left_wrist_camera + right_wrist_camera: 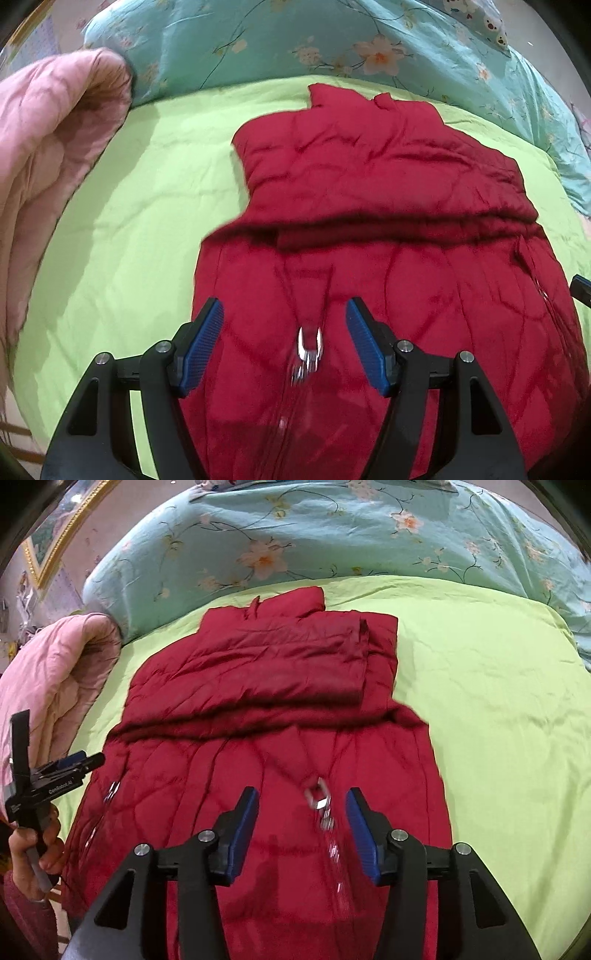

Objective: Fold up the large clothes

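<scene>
A red quilted jacket (369,192) lies flat on the green bedsheet (129,221), sleeves folded across its chest, collar at the far end. It also shows in the right wrist view (258,686). My left gripper (284,328) is open and empty, hovering over the jacket's lower part, with a metal zipper pull (308,345) between its blue pads. My right gripper (301,816) is open and empty above the jacket's lower right part, near another metal zipper pull (319,799). The left gripper (79,762) also shows in the right wrist view, held in a hand.
A teal floral quilt (332,535) lies along the far edge of the bed. A pink quilt (44,147) is bundled at the left. The green sheet (498,720) spreads to the right of the jacket. A gold picture frame (55,542) hangs at far left.
</scene>
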Tool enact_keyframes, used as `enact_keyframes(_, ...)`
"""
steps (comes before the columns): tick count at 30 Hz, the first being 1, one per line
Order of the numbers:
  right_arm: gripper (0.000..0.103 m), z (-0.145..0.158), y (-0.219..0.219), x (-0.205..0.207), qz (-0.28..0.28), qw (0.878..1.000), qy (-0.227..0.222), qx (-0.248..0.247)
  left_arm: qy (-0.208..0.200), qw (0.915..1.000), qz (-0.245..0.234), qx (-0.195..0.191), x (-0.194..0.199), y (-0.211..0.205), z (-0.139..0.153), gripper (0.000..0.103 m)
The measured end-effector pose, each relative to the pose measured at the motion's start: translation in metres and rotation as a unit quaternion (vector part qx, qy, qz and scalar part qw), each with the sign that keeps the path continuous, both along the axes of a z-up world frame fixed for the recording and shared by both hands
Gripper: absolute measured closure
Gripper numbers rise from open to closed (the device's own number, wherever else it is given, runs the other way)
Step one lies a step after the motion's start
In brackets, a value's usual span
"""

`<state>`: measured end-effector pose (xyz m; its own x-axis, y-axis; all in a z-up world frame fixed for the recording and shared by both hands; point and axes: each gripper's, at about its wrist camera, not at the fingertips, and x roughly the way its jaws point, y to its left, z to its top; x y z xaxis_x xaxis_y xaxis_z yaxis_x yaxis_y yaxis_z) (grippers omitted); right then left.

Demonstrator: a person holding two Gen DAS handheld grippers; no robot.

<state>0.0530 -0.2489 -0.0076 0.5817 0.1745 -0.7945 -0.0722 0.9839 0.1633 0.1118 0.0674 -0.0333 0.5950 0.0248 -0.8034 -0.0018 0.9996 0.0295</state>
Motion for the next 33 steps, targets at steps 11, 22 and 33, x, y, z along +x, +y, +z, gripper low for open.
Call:
enact_keyframes(11, 0.041, 0.004, -0.001, -0.056, 0.003, 1.000, -0.006, -0.004, 0.012, 0.9997, 0.014, -0.017, -0.059, 0.026, -0.006, 0.035)
enact_keyframes(22, 0.038, 0.002, -0.012, -0.096, -0.021, 0.999, -0.004, -0.027, 0.015, 0.9992, 0.026, -0.028, -0.100, 0.043, -0.009, 0.032)
enact_keyframes(33, 0.033, 0.003, -0.045, -0.140, -0.061, 0.998, -0.003, -0.030, 0.037, 0.9977, 0.029, -0.050, -0.132, 0.057, -0.020, 0.032)
